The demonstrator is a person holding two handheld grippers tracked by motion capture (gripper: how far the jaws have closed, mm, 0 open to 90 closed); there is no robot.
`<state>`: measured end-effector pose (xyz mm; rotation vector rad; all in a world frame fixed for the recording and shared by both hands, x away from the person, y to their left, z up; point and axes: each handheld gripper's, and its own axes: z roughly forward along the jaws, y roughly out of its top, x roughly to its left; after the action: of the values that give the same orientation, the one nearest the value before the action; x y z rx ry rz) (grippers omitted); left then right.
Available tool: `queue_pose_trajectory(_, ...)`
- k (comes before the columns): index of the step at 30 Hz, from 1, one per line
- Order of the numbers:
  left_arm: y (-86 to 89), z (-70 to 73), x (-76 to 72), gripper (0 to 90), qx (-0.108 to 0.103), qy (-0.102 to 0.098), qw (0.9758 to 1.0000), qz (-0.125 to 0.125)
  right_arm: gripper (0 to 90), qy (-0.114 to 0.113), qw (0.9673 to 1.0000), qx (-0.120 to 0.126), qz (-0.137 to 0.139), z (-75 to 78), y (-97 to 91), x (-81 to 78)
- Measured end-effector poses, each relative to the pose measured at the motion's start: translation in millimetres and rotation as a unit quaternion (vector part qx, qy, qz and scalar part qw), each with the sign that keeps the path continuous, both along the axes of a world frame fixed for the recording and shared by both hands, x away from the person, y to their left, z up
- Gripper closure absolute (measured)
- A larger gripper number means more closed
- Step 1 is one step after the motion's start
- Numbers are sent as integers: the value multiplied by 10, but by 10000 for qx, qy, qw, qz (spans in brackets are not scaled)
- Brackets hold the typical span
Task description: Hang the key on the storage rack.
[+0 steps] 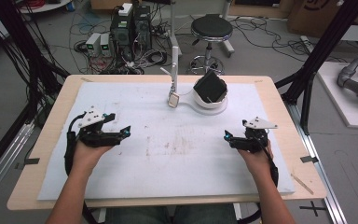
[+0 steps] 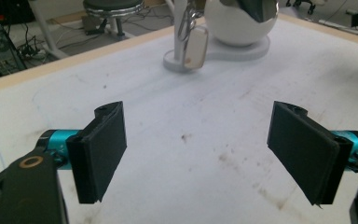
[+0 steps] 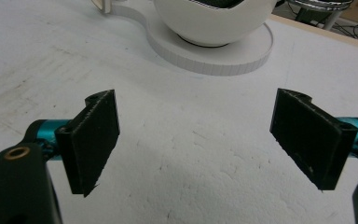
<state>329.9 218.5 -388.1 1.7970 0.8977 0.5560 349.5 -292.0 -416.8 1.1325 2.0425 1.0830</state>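
Presently, item: white stand [image 1: 210, 103] bearing a dark tilted block [image 1: 210, 87], at the far middle of the surface [image 1: 121, 177], ahead of both tongs, nearer the right. Left tongs [image 1: 123, 133] and right tongs [image 1: 228, 137]: spread wide, empty, low over the surface, pointing inward.

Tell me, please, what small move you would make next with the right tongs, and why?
Probably ease the right tongs forward toward the white round stand holding the black cube: both tongs are open and empty, and the stand lies just ahead of the right one.
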Motion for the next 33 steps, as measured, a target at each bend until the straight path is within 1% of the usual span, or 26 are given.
queue_pose_trajectory(1,45,-34,-8,194,19,22,10000,44,157,10,10000,-1,-3,1,-2,-1)
queue_pose_trajectory(4,156,-95,-23,194,-73,60,9997,216,157,2,10000,30,-7,1,-8,2)
queue_pose_trajectory(5,172,-102,-25,192,-129,60,9995,280,157,16,10000,36,-7,-1,-6,3)
queue_pose_trajectory(7,180,-103,-23,190,-179,40,9994,305,157,18,10000,26,13,-7,0,10)
queue_pose_trajectory(10,145,-114,-14,190,-126,22,9996,268,157,12,10000,8,34,-9,9,12)
queue_pose_trajectory(15,105,-133,-12,190,-115,31,9997,208,157,5,10000,15,22,-1,1,3)
queue_pose_trajectory(22,107,-139,-8,190,-152,37,9996,234,157,17,10000,-4,25,-7,11,8)
queue_pose_trajectory(27,106,-142,-3,190,-115,46,9997,202,157,21,10000,-8,24,-10,8,12)
queue_pose_trajectory(33,104,-142,-2,190,-120,51,9997,190,157,34,10000,-27,40,-11,9,11)
